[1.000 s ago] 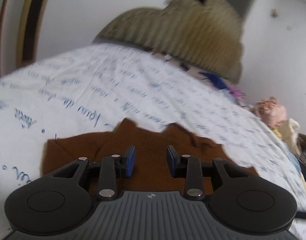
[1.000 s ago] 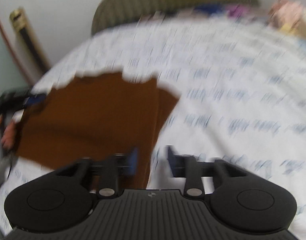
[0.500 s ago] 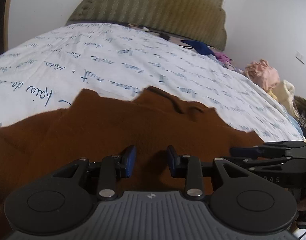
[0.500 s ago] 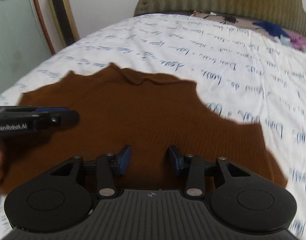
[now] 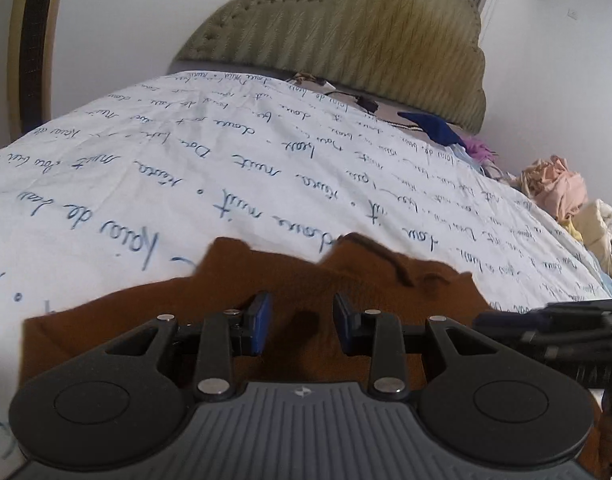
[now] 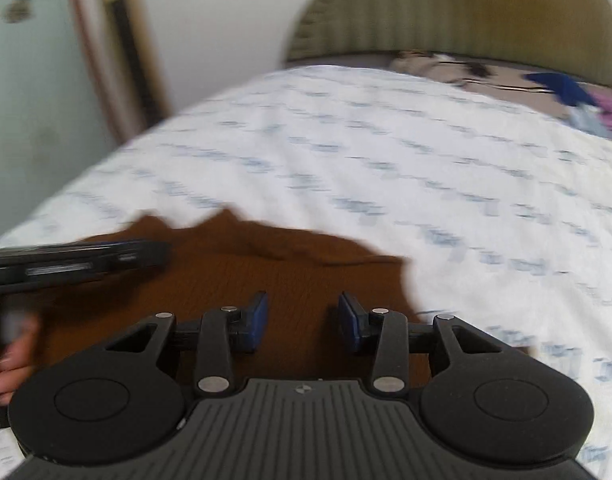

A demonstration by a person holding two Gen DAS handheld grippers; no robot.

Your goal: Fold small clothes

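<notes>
A brown knit garment (image 5: 306, 292) lies flat on the white bed sheet (image 5: 266, 160), its collar edge pointing toward the headboard. My left gripper (image 5: 302, 320) hovers over its near part, open, with only cloth seen through the gap. In the right wrist view the same brown garment (image 6: 266, 272) spreads below my right gripper (image 6: 302, 316), which is also open and holds nothing. The two grippers are side by side: the right gripper (image 5: 546, 328) shows at the right edge of the left view, and the left gripper (image 6: 78, 264) at the left edge of the right view.
An olive padded headboard (image 5: 366, 32) closes the far end of the bed. A blue cloth (image 5: 438, 128) and a pile of pink and cream clothes (image 5: 558, 188) lie along the right side. A hand (image 6: 10, 368) grips the left tool. A framed panel (image 6: 122, 40) leans on the left wall.
My right gripper has swung in from the right over the brown garment, next to the left one. The left gripper shifted slightly over the garment. Both jaws kept about the same gap.
</notes>
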